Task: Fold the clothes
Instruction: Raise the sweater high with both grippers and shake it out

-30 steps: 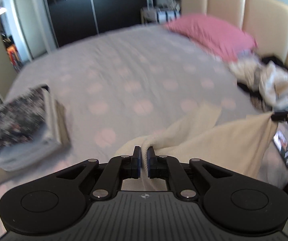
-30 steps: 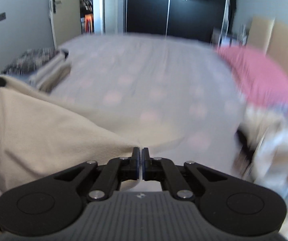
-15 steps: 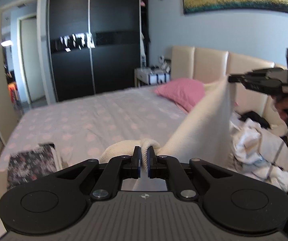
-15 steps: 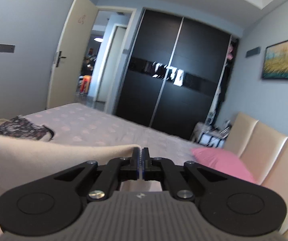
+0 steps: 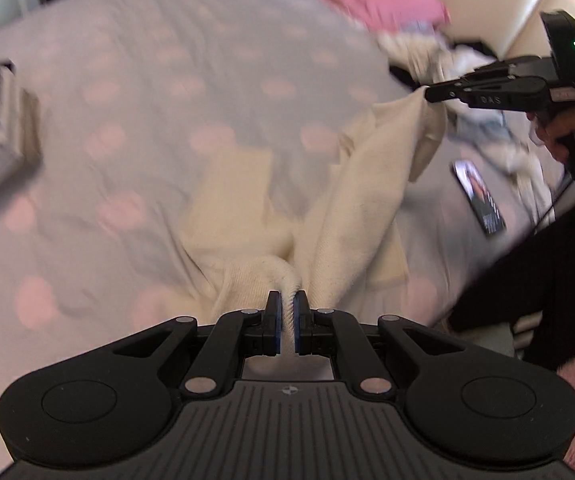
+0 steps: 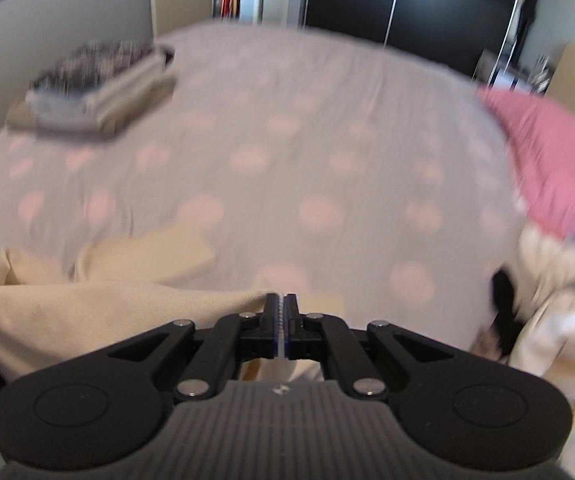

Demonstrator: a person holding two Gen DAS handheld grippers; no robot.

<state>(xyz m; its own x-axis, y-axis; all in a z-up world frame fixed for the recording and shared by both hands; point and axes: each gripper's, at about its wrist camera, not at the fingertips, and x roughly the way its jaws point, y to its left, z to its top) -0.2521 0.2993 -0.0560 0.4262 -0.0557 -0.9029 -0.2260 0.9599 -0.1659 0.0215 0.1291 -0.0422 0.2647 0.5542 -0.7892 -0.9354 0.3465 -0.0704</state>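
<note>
Holding the cream garment [image 5: 351, 208] by two separate points is what keeps it spread for you: your left gripper [image 5: 285, 312] is clamped on a thick ribbed edge of the knit, the fabric pinched between its pads, and your right gripper [image 5: 427, 94] is clamped on another corner off to the side, so the cloth runs as a sagging band between the two. From the right wrist view, the right gripper [image 6: 280, 312] has its jaws pressed together on a thin edge of the same garment [image 6: 107, 308], which trails away to the left. The lower part of the garment, with what looks like a sleeve, already lies on the bed [image 5: 167, 80], its dotted cover bare around it, which gives you room to lay the piece flat. Both views are blurred, so the exact seam you hold cannot be told. A stack of folded clothes [image 6: 99, 88] sits well apart near the far corner, likely where this one should end up, and an unfolded heap [image 6: 559, 312] waits beside the pink pillow [image 6: 547, 152]. A phone [image 5: 479, 196] lies on the bed just beside the cloth; judge your laydown so the fabric does not cover it
</note>
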